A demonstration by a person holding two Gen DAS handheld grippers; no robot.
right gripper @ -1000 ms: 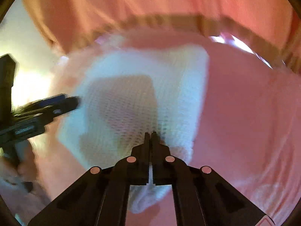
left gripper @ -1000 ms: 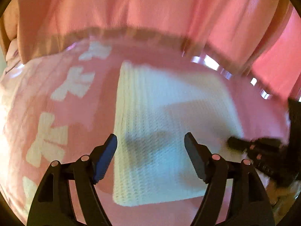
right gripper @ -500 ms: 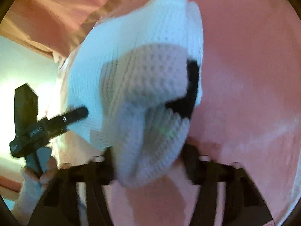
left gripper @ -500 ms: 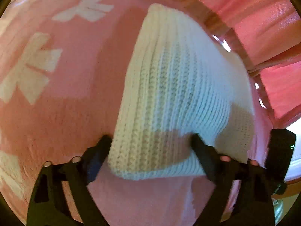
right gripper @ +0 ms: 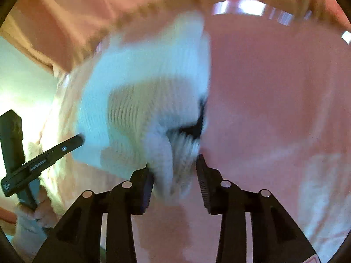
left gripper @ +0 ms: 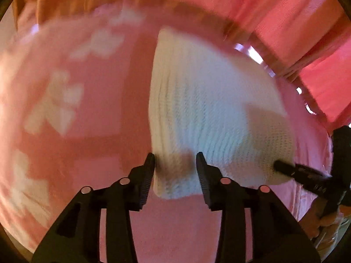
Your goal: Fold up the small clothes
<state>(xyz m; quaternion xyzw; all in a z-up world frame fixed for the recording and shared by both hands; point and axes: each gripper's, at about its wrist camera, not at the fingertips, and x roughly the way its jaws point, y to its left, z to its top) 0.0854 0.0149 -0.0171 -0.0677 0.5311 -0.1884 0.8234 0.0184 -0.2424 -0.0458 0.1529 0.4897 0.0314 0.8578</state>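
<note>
A white knit garment [left gripper: 208, 109] lies folded on the pink cloth. My left gripper [left gripper: 175, 164] straddles its near left corner. The jaws are closing, with the knit edge between them and lying flat, not pinched. In the right wrist view the garment [right gripper: 149, 83] has a raised bunch at its near right corner. My right gripper [right gripper: 174, 166] is around that bunch, its jaws opening and the knit loose between them. A dark patch [right gripper: 195, 129] shows inside the fold. Each gripper shows in the other's view, the right gripper [left gripper: 283, 167] and the left gripper [right gripper: 74, 141], both at the garment's near edge.
The table is covered by a pink cloth with white bow shapes [left gripper: 65, 109]. Pink curtains [left gripper: 285, 11] hang behind the far edge [left gripper: 197, 8]. A hand [left gripper: 318, 225] holds the right tool; another hand [right gripper: 37, 214] holds the left one.
The left jaws have narrowed around the garment's near left corner. The right jaws, shut a second ago, have spread, with a bunch of knit standing between them. Both views have shifted and blurred.
</note>
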